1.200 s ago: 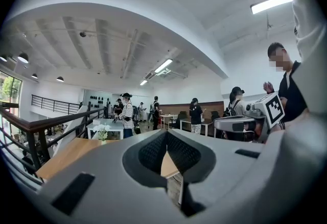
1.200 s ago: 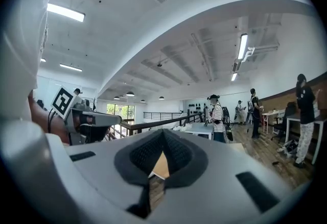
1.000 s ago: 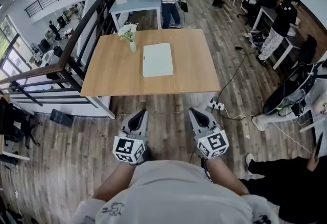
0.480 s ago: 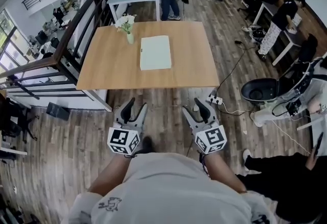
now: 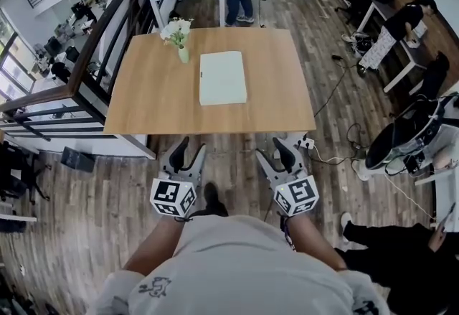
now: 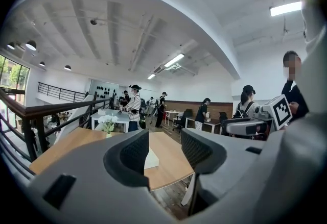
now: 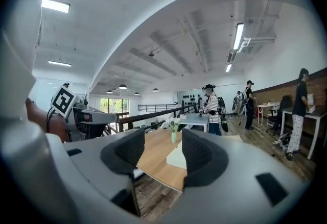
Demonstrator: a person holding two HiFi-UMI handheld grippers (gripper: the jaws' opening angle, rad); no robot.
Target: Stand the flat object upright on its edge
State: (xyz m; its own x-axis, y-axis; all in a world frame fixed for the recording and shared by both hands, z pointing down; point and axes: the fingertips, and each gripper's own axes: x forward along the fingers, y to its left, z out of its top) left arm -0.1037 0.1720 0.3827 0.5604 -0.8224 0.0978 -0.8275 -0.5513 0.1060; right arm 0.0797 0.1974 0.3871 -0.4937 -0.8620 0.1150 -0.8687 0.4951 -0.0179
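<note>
A flat pale-green box [image 5: 222, 77] lies on its broad face in the middle of the wooden table [image 5: 150, 102]. It shows small beyond the jaws in the left gripper view [image 6: 152, 157] and the right gripper view [image 7: 177, 157]. My left gripper [image 5: 188, 156] and right gripper [image 5: 276, 153] hang side by side over the floor, short of the table's near edge. Both are open with nothing between their fingers.
A small vase of white flowers [image 5: 179, 37] stands on the table's far left, beside the box. A railing [image 5: 93, 48] runs along the left. A power strip and cable [image 5: 308, 145] lie on the floor near the table's right corner. People stand beyond the table.
Both grippers went from shut to open and moved slightly forward. The table now sits nearer in the head view.
</note>
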